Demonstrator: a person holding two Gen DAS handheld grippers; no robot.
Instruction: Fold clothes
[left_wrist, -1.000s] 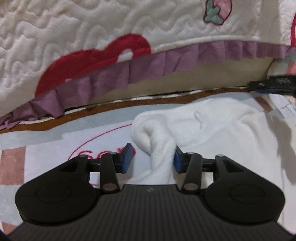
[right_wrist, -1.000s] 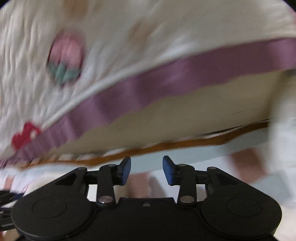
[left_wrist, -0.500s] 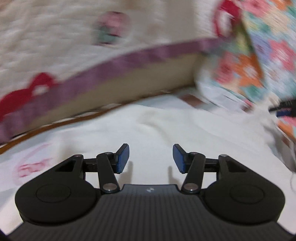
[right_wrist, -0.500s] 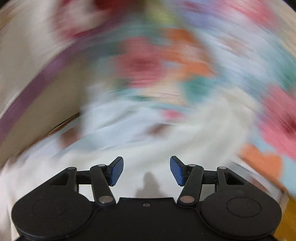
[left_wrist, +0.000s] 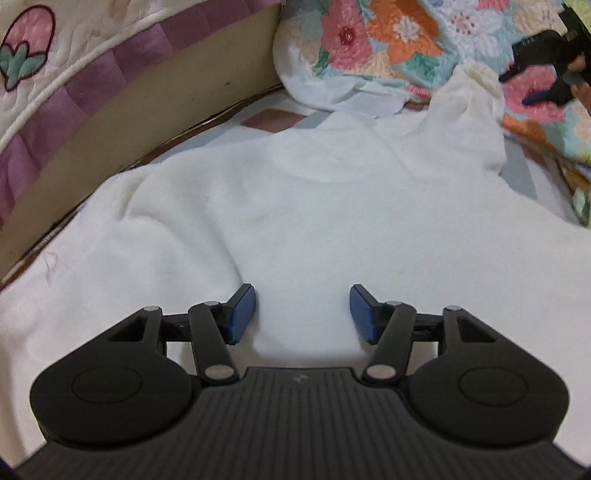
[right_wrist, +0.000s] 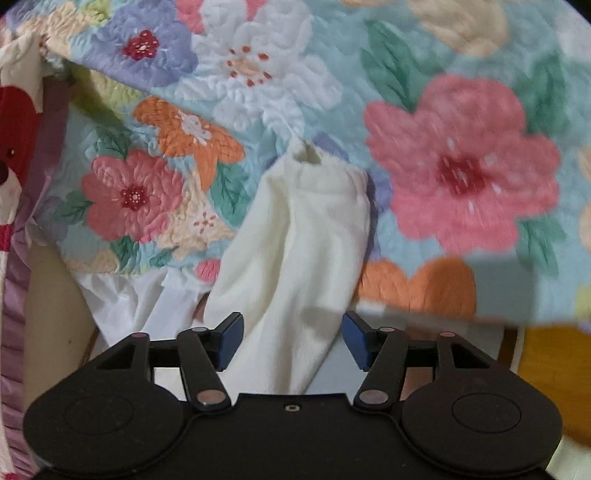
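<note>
Mostly flat, white fleece garment (left_wrist: 314, 221) — one sleeve (right_wrist: 306, 240) draped upward.

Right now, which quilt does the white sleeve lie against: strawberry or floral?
The floral quilt. The white sleeve drapes up onto its flowers; the strawberry quilt with the purple ruffle sits apart, along the left.

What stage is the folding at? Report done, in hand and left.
Done: the white garment lies spread flat, body smoothed. In hand: nothing gripped; the left claw hangs open over the body, and the right claw sits open around the sleeve draped on the floral quilt. Left: every fold, sleeves first.
</note>
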